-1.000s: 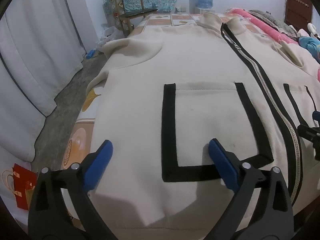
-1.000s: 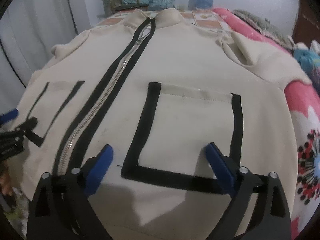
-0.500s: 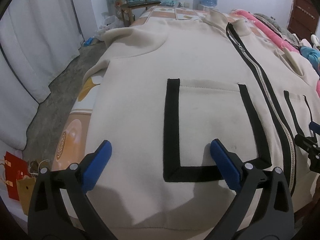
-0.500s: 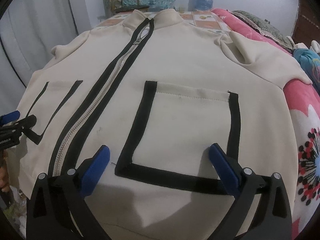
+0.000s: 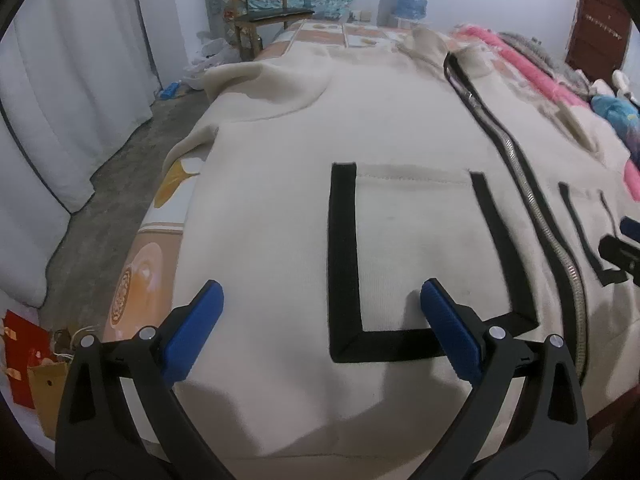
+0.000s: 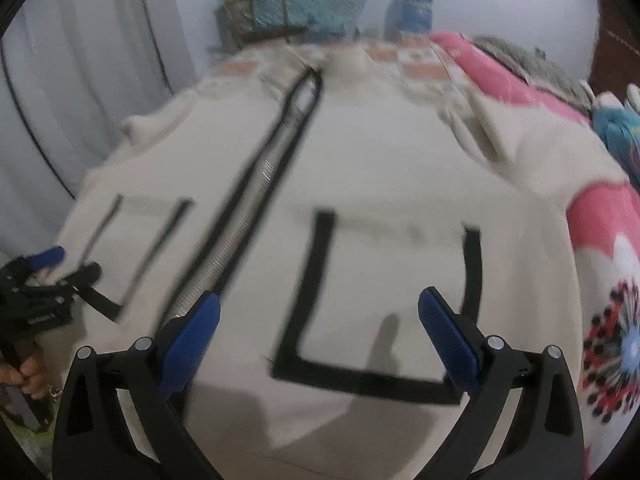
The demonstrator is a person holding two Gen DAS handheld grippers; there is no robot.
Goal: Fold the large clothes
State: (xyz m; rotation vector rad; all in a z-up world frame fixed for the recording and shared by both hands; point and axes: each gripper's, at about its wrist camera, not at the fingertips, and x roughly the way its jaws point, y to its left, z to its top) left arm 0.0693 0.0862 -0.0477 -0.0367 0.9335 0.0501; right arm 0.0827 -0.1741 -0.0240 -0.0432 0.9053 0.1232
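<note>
Both gripper jaws wide, seemingly empty.

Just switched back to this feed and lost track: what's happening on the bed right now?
A cream fleece zip-up jacket with black-trimmed pockets lies spread flat, front up and zipped, on the patterned bed cover. A person holds two black tongs with blue pads over its bottom hem: the left tongs above one pocket, the right tongs above the other. Both are open and grip nothing. No fold is made yet.
</note>
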